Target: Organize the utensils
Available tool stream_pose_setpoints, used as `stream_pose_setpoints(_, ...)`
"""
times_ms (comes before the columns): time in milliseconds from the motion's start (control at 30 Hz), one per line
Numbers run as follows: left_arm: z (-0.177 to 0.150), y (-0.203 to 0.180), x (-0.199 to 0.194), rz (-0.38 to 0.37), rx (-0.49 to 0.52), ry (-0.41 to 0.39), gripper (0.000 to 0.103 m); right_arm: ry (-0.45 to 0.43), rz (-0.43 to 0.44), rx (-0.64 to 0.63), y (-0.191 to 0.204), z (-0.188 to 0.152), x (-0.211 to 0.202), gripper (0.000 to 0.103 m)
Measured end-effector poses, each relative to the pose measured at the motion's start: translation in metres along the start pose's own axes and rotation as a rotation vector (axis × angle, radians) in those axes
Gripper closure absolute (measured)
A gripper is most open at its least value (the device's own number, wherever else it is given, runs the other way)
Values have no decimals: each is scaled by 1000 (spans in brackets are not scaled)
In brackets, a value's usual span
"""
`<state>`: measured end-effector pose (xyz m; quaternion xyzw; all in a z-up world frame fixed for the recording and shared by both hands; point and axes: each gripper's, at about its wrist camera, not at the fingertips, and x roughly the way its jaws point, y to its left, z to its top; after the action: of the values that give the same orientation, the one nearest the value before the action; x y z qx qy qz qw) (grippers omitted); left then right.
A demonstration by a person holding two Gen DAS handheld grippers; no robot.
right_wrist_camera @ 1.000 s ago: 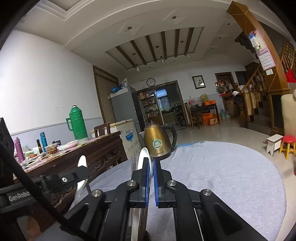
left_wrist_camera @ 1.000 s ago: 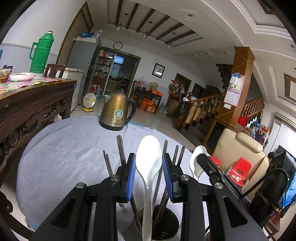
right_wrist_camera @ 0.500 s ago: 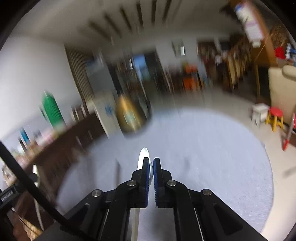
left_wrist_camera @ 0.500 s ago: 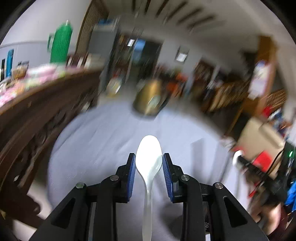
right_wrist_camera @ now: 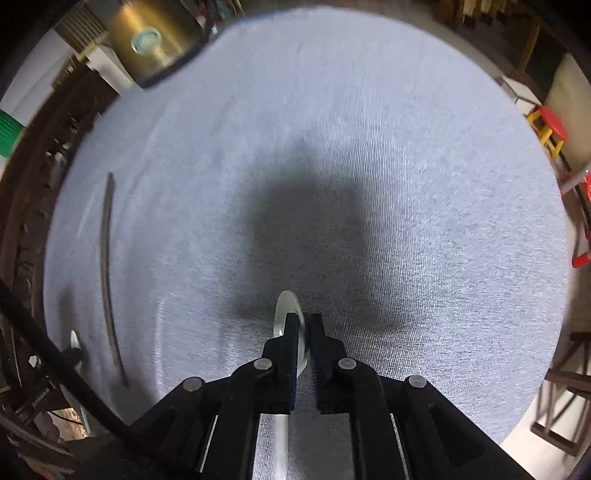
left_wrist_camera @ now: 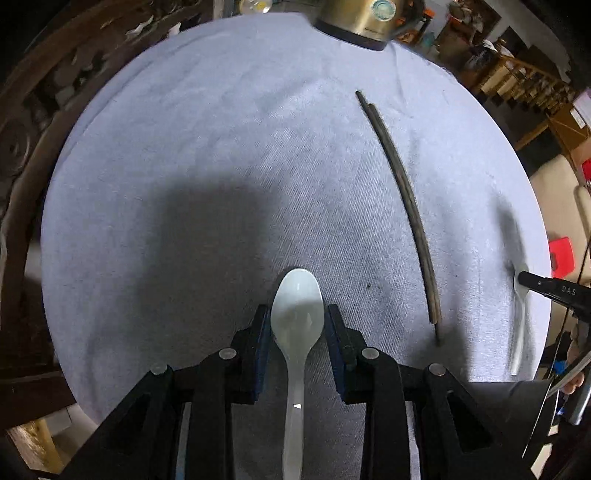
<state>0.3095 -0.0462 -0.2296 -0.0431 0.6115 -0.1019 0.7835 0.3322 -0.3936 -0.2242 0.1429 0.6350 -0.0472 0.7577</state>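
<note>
Overhead, both hand-held grippers point steeply down at a round table under a pale grey cloth, with a brass kettle at its far edge and dark chopsticks lying flat between the two tools. The left gripper has its blue pads set about a bowl's width apart around a white spoon, bowl forward; the right gripper is nearly closed, pinching a second white spoon edge-on. To lay each spoon down well, I judge it best to lower until the bowl touches cloth, align it parallel with the chopsticks, then release gently.
</note>
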Motion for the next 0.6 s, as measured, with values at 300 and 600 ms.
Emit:
stream_pose_setpoints(300, 35, -2, 15, 12, 52, 225, 49, 164, -38, -31, 12, 41, 10, 51)
stream_pose_setpoints(600, 54, -25, 35, 71, 110, 330, 48, 214, -107, -60, 16, 58, 16, 79)
